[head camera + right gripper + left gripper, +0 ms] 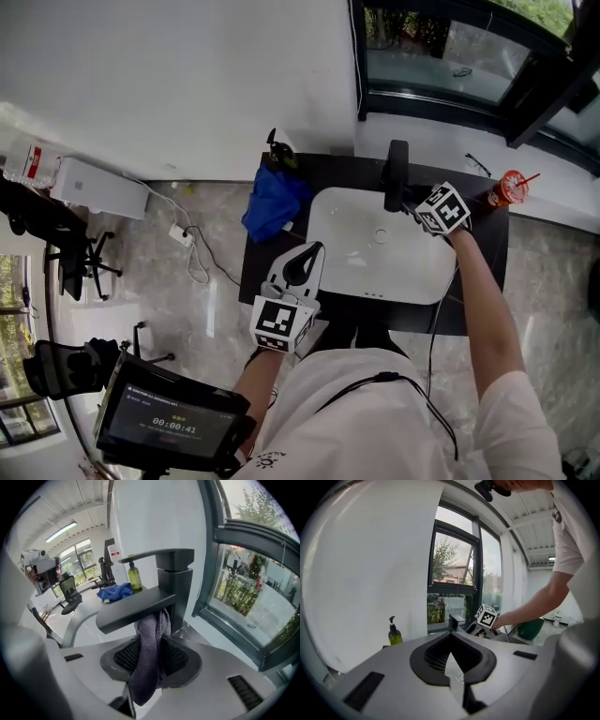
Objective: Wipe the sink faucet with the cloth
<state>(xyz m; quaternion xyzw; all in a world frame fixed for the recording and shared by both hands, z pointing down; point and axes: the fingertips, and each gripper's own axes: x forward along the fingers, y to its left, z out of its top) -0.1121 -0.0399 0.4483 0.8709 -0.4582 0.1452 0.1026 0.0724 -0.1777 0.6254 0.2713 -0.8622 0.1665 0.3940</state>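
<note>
The dark faucet (174, 581) stands at the back of the white sink (347, 267), with its flat spout (140, 605) reaching left in the right gripper view. My right gripper (149, 663) is shut on a grey-purple cloth (149, 641), whose top is pressed against the spout's underside, close to the faucet body. In the head view that gripper (417, 208) sits right beside the faucet (397, 174). My left gripper (302, 262) hovers over the sink's front left corner, away from the faucet. Its jaws (452, 662) are shut and hold nothing.
A crumpled blue cloth (275, 204) lies on the black counter (483, 262) left of the sink. A green soap bottle (394, 633) stands behind the blue cloth. A red cup (509, 187) sits at the counter's right end. A window (253, 588) runs close behind the faucet.
</note>
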